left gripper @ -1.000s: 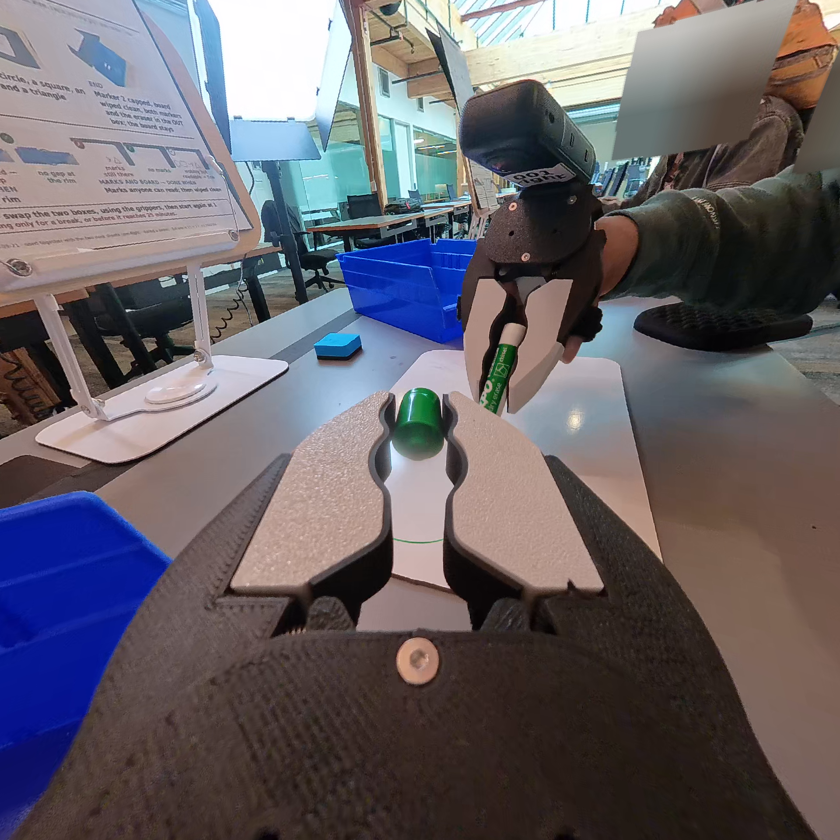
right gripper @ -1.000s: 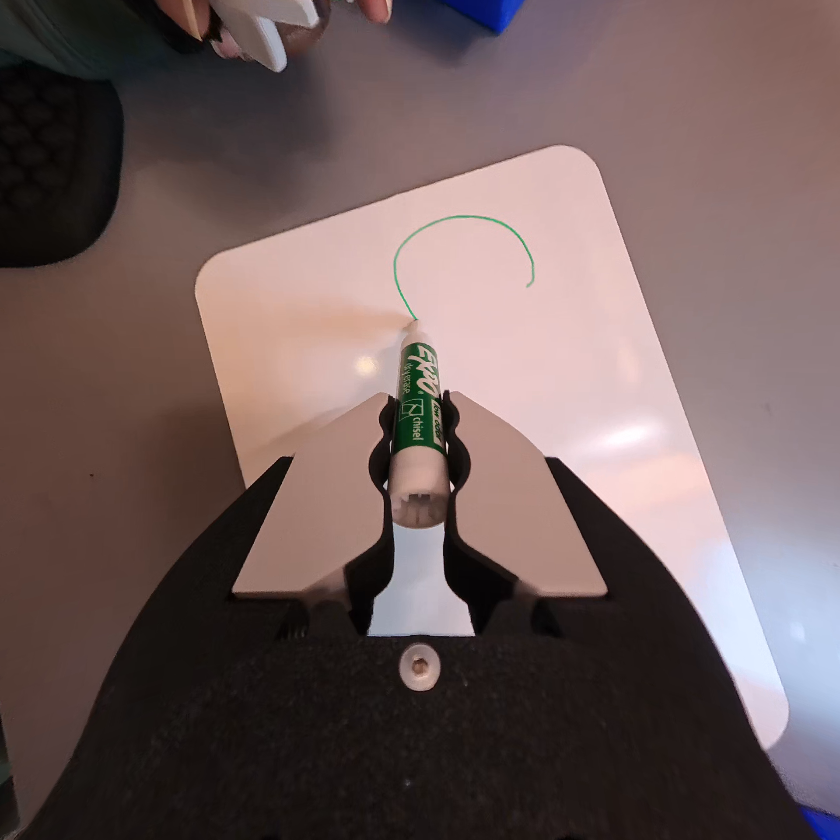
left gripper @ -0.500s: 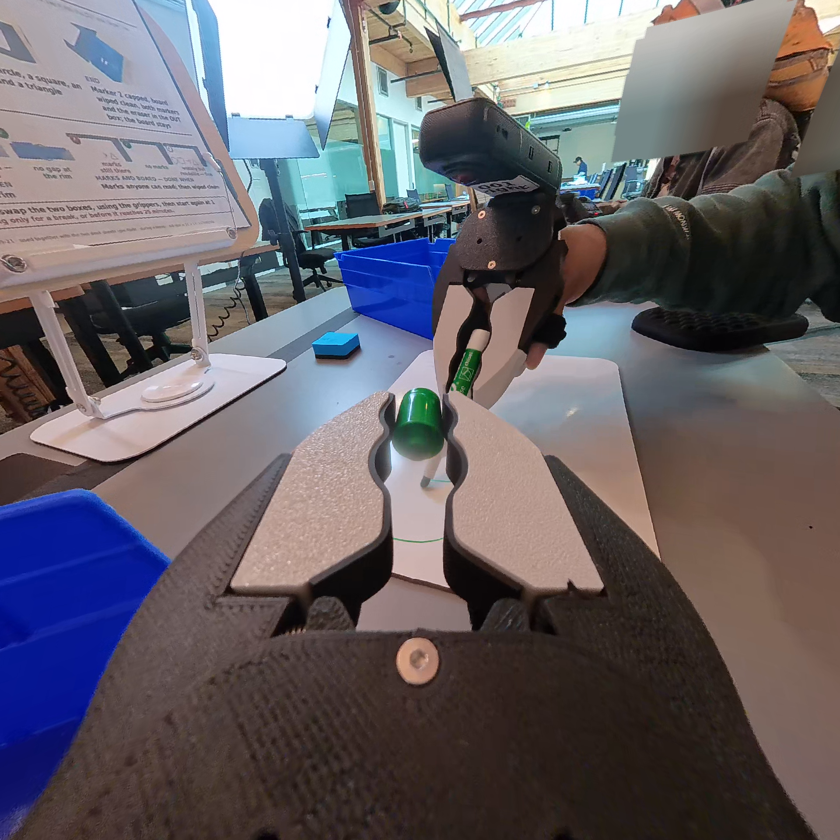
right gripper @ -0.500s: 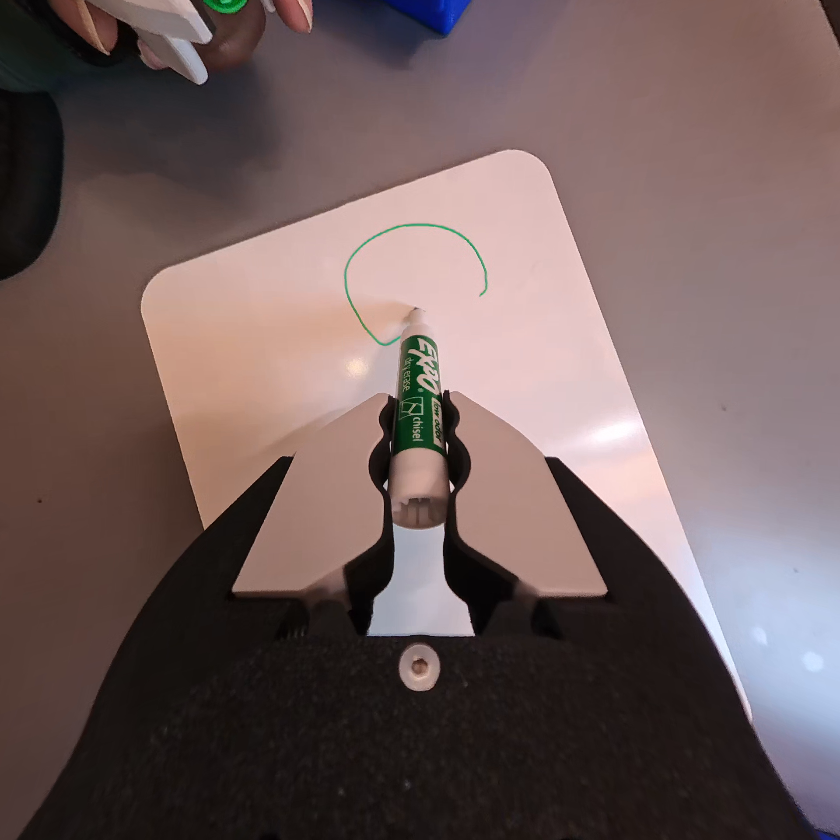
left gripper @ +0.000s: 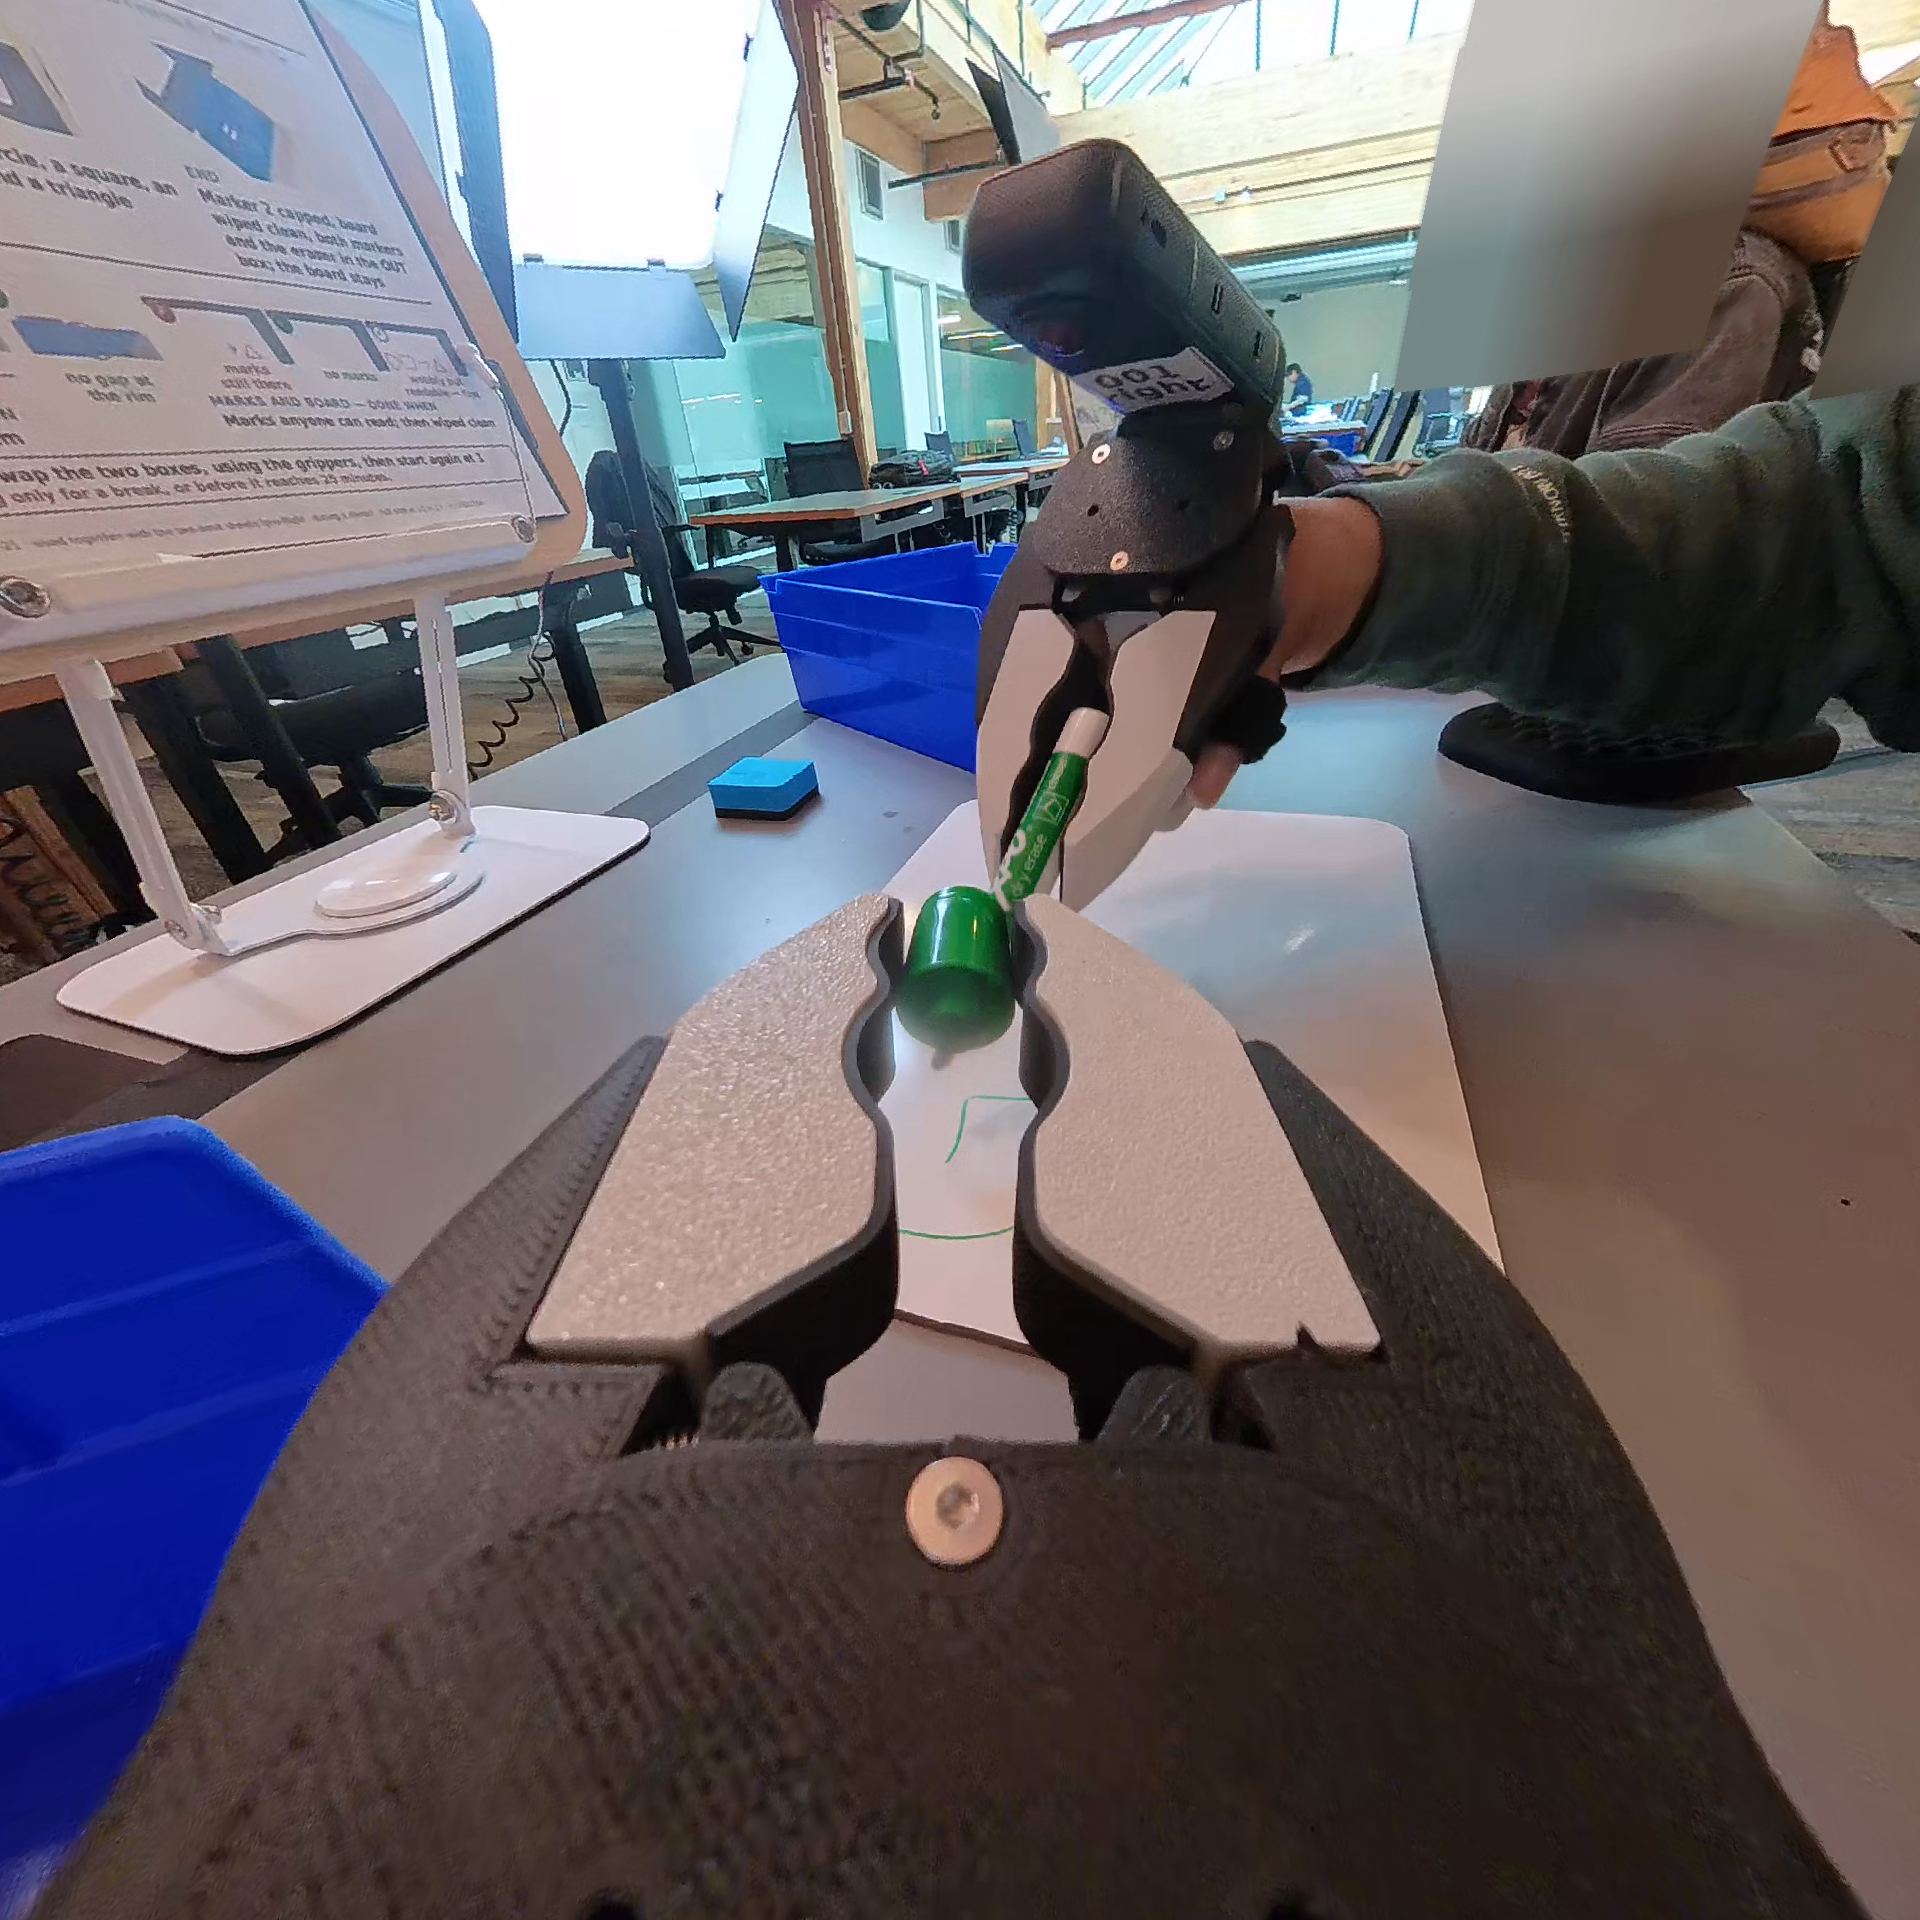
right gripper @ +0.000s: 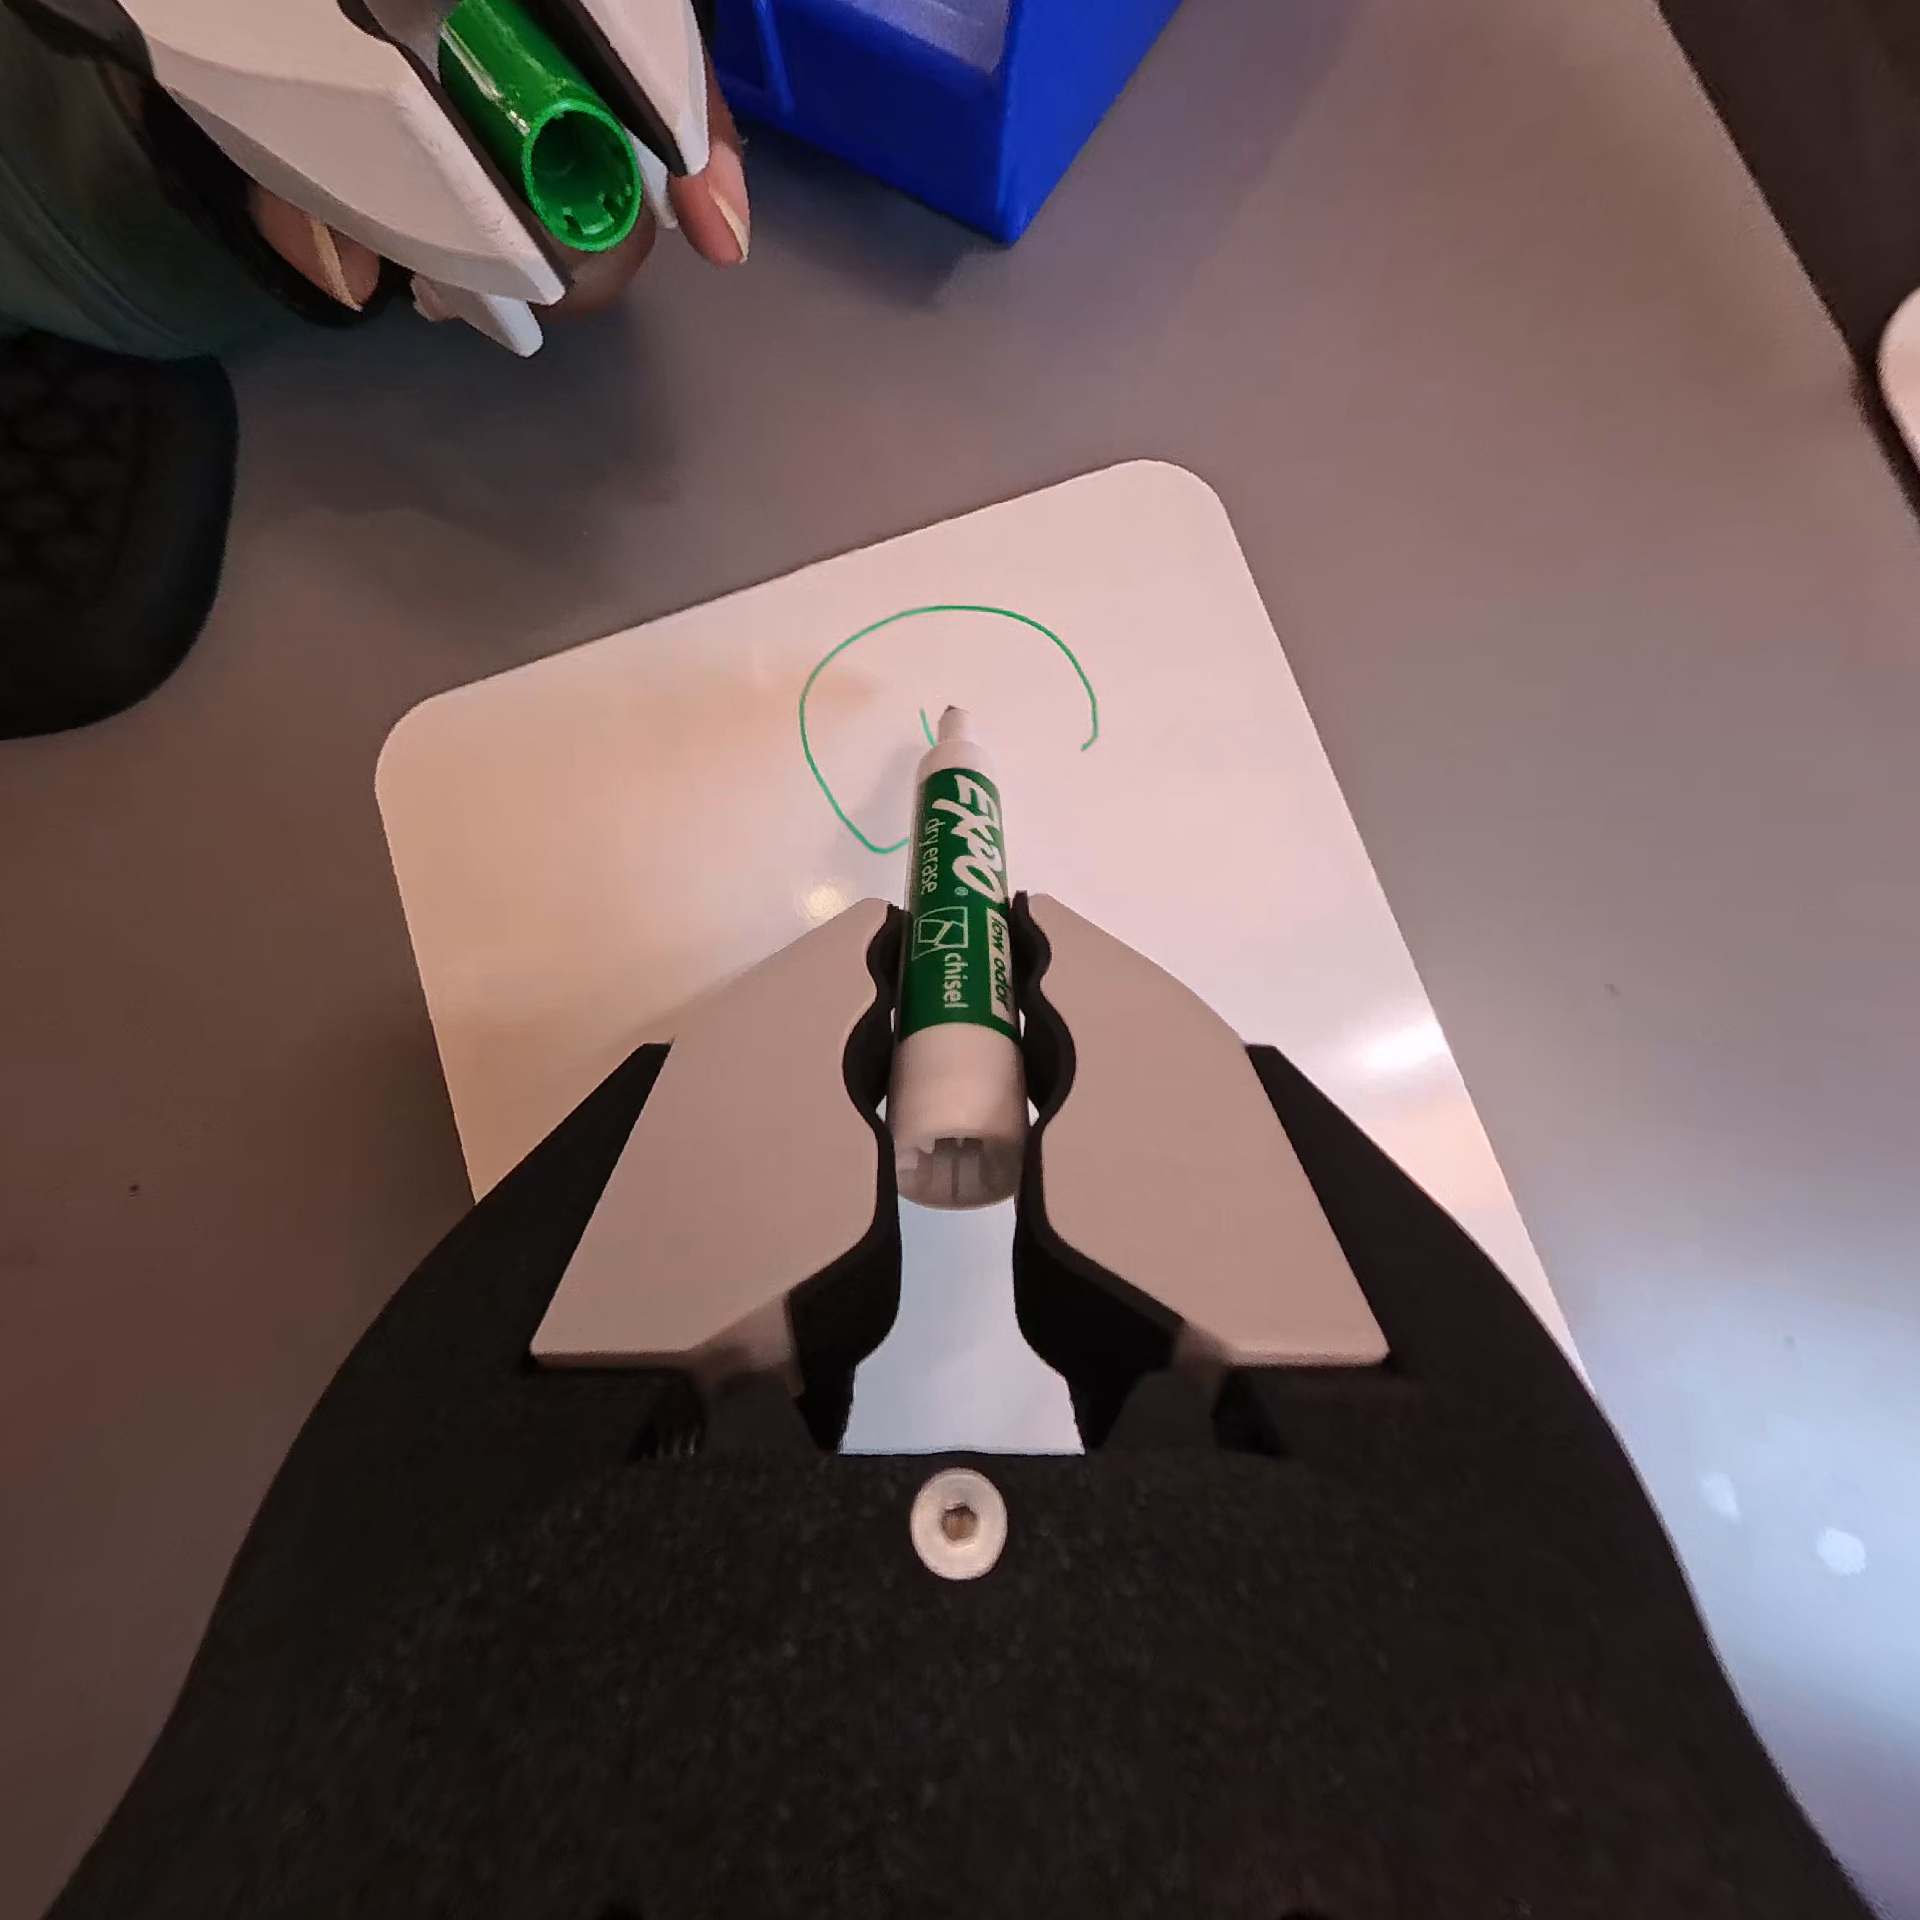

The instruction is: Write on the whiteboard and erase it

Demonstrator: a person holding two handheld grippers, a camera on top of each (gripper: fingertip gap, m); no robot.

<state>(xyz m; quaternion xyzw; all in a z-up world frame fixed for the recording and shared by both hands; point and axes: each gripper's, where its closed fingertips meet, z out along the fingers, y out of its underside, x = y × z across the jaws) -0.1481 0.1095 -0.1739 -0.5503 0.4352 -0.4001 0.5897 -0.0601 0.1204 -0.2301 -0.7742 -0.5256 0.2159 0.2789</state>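
Note:
A white whiteboard [right gripper: 1299,935] lies flat on the grey table, and also shows in the left wrist view [left gripper: 1278,997]. My right gripper [right gripper: 956,914] is shut on a green marker [right gripper: 961,935], uncapped, tip down on the board inside an open green curve [right gripper: 935,623]. The right gripper also shows in the left wrist view [left gripper: 1049,883] with the marker [left gripper: 1039,821]. My left gripper [left gripper: 956,925] is shut on the green marker cap [left gripper: 956,971], held just above the board's near end. It also shows in the right wrist view [right gripper: 592,239] with the cap [right gripper: 577,177].
A blue eraser [left gripper: 764,787] lies on the table beyond the board. A blue bin [left gripper: 883,644] stands behind it and another blue bin [left gripper: 125,1403] at near left. A white stand [left gripper: 343,914] with an instruction sheet is at left. A black pad [left gripper: 1621,753] lies at right. Spacing between my two grippers at the tips: around 11 cm.
The right gripper has drawn the green curve further round, then moved the marker tip inside it. The left gripper with the cap has barely moved.

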